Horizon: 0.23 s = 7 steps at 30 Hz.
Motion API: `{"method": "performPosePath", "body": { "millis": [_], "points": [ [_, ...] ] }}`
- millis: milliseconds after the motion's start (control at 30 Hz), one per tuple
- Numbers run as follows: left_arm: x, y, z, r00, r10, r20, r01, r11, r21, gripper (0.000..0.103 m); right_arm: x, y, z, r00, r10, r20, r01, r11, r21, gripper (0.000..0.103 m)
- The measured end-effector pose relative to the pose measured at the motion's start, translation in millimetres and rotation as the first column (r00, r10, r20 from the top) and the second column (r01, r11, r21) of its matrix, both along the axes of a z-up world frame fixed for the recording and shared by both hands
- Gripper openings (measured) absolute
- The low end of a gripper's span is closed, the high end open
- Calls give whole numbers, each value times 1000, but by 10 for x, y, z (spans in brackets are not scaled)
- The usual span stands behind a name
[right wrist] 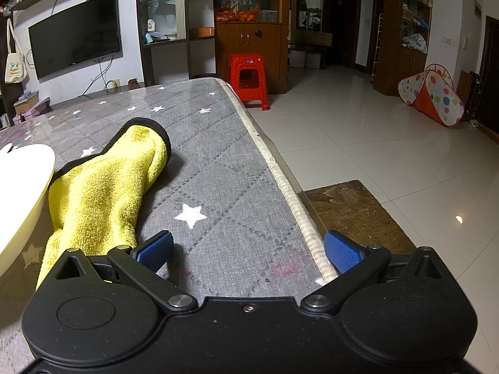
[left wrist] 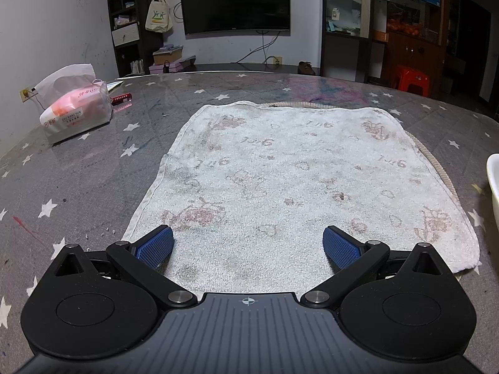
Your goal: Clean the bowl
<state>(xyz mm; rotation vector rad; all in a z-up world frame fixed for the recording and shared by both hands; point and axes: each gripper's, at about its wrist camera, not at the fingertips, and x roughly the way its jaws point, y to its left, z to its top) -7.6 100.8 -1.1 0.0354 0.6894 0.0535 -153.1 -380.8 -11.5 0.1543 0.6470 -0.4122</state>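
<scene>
A cream-white bowl stands at the left edge of the right wrist view; only a sliver of its rim shows at the right edge of the left wrist view. A yellow cloth with black trim lies crumpled beside the bowl, touching its side. My right gripper is open over the grey star-patterned table, just right of the cloth, holding nothing. My left gripper is open and empty above the near end of a worn white towel spread flat on the table.
A tissue pack and a red pen lie at the far left of the table. The table's right edge drops to a tiled floor with a brown mat. A red stool stands beyond.
</scene>
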Motion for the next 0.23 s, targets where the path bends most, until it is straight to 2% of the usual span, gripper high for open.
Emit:
{"method": "performPosePath", "body": {
  "millis": [233],
  "points": [
    [-3, -1, 2, 1000, 0, -1, 0, 1000, 0, 103, 4, 10, -1, 1000, 0, 0, 0, 1000, 0, 103]
  ]
}}
